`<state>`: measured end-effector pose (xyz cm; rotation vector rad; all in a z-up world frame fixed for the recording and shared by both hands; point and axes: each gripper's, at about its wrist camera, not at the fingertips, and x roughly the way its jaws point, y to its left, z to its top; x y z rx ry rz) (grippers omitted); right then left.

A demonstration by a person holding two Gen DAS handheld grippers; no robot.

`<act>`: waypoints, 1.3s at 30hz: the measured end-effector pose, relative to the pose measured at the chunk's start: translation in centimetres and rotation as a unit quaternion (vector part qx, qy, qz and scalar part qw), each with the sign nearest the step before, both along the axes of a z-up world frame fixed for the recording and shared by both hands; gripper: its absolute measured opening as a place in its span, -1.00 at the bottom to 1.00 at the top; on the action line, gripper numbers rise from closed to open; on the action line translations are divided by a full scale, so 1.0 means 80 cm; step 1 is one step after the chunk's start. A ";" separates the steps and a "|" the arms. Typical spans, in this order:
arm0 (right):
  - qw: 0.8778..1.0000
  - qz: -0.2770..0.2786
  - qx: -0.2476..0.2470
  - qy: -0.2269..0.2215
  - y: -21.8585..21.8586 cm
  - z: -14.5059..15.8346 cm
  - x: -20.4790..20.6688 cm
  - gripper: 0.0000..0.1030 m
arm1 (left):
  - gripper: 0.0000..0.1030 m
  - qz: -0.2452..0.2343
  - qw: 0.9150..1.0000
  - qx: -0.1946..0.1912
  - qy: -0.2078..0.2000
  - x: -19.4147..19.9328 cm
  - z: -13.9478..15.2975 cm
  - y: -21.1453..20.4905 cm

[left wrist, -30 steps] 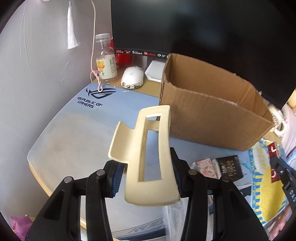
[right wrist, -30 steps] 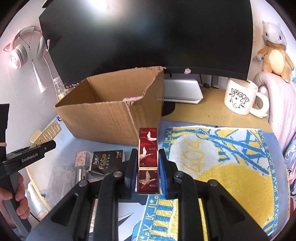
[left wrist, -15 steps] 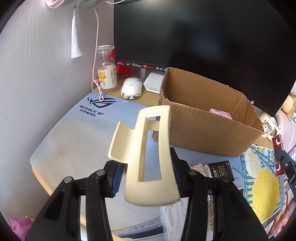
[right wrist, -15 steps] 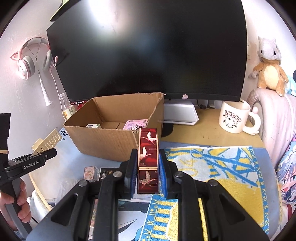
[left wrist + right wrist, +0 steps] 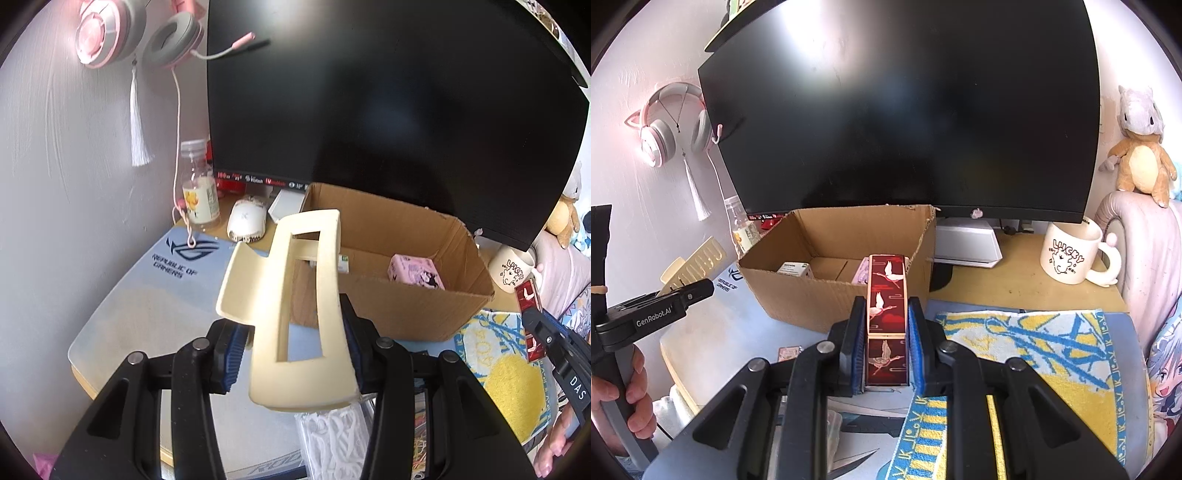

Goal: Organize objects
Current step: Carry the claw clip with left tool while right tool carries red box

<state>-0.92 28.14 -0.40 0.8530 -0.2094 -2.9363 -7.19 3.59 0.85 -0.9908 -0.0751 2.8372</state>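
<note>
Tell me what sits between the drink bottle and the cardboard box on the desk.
A white mouse lies between the bottle and the cardboard box, with a white flat thing behind it; the left wrist view shows this.

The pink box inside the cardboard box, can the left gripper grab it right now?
Probably not. The left gripper is already shut on the cream hair claw, so its fingers are full. The cardboard box is open on top, so the pink box is otherwise uncovered.

Hair claw, crane box, open carton

Cream hair claw (image 5: 295, 314) and red crane-printed box (image 5: 887, 317) held upright above tabletop; cardboard carton (image 5: 834, 280) holds small boxes.
</note>
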 end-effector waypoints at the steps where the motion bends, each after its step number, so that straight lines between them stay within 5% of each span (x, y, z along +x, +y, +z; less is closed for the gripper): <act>1: 1.000 0.004 -0.010 -0.001 0.001 0.002 -0.001 -0.55 | -0.15 0.001 1.000 -0.003 0.004 -0.001 0.004 0.002; 27: 1.000 0.006 -0.013 0.005 -0.014 0.062 -0.099 -0.55 | -0.15 -0.039 0.997 -0.073 0.005 -0.086 0.045 0.063; 39: 0.999 -0.001 0.033 0.003 -0.032 0.035 -0.143 -0.55 | -0.14 -0.059 0.995 -0.074 -0.010 -0.122 0.033 0.094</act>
